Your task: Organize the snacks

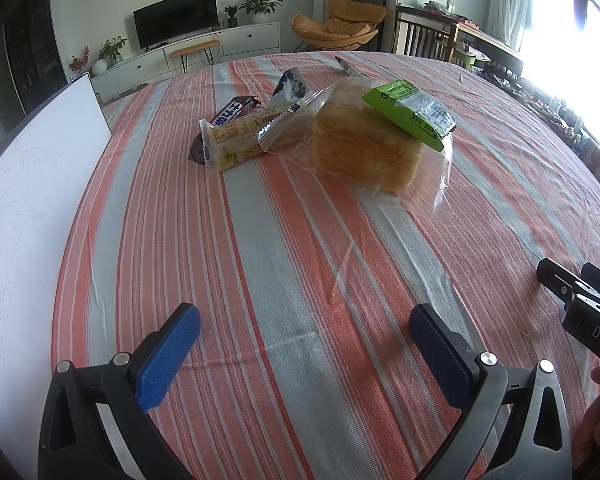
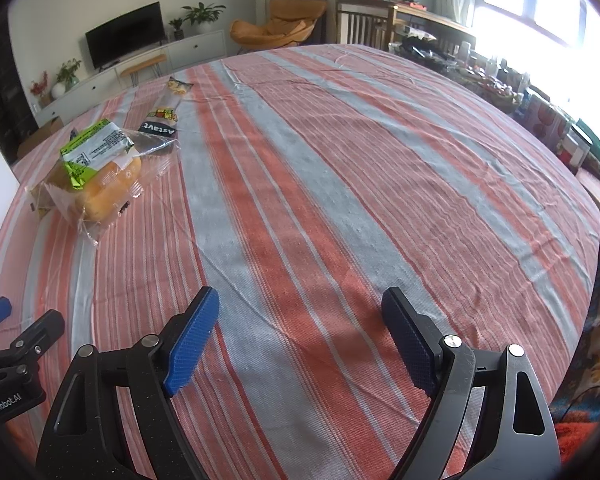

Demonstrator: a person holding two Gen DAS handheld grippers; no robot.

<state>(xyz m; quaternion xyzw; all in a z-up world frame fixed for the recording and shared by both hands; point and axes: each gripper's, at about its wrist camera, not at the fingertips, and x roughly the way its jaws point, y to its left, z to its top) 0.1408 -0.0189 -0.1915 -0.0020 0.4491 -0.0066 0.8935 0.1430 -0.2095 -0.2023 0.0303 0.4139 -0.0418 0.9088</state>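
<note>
Count, table top, both wrist views:
- bread loaf in clear bag (image 1: pixel 364 148): 1
- green snack pkt (image 1: pixel 410 114) on top of loaf: 1
- yellow snack pkt (image 1: pixel 236 138): 1
- dark choc bar (image 1: pixel 236 111): 1
- blue/silver pkt (image 1: pixel 290 90): 1
- long clear pkt w/ dark label (image 2: pixel 165 114), right view only: 1
- grippers: 2, left gripper (image 1: pixel 304 350), right gripper (image 2: pixel 300 340)
- white board (image 1: pixel 32 184), left edge: 1

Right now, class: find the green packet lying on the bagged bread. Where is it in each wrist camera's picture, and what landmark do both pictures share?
Left wrist view: the green packet sits right of centre, upper half, on top of the bread.
Right wrist view: the green packet sits far left, upper half, again on the bread.
Shared landmark: the television against the back wall.
</note>
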